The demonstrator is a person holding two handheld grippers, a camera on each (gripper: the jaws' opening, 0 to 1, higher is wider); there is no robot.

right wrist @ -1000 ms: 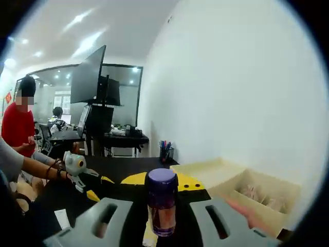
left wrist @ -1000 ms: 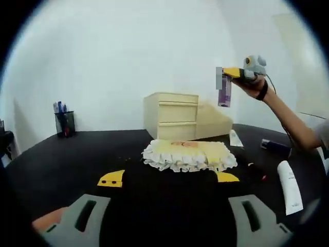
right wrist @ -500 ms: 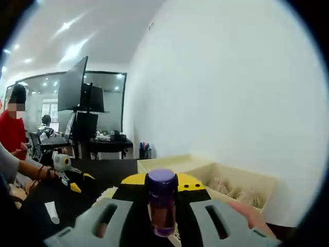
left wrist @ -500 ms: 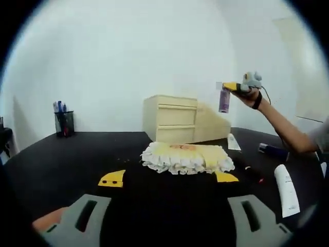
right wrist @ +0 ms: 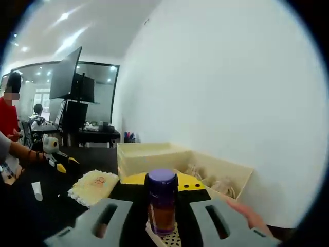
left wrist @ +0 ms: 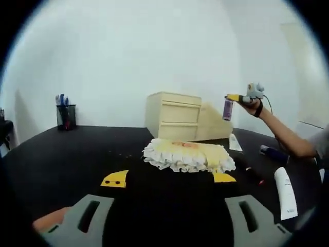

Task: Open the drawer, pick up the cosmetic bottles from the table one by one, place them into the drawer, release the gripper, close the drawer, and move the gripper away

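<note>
My right gripper [right wrist: 162,216] is shut on a purple-capped cosmetic bottle [right wrist: 162,203], held upright in the air. From the left gripper view that gripper [left wrist: 241,98] and the bottle [left wrist: 227,109] hang just right of the cream drawer cabinet [left wrist: 172,122], above its pulled-out drawer [left wrist: 215,123]. In the right gripper view the open drawer [right wrist: 213,172] lies ahead and to the right, with pale items inside. My left gripper [left wrist: 167,226] stays low over the black table, open with nothing between its jaws. A white tube [left wrist: 285,191] and a dark blue bottle [left wrist: 272,153] lie on the table.
A frilly yellow pouch [left wrist: 185,154] lies in front of the cabinet. A pen holder [left wrist: 65,117] stands at the far left. A small white tube [left wrist: 235,142] and a red-tipped stick [left wrist: 254,175] lie to the right. People and a monitor [right wrist: 72,77] are in the background.
The right gripper has carried the bottle closer to the cabinet and open drawer, which now loom larger in its view. The left gripper has barely moved.
</note>
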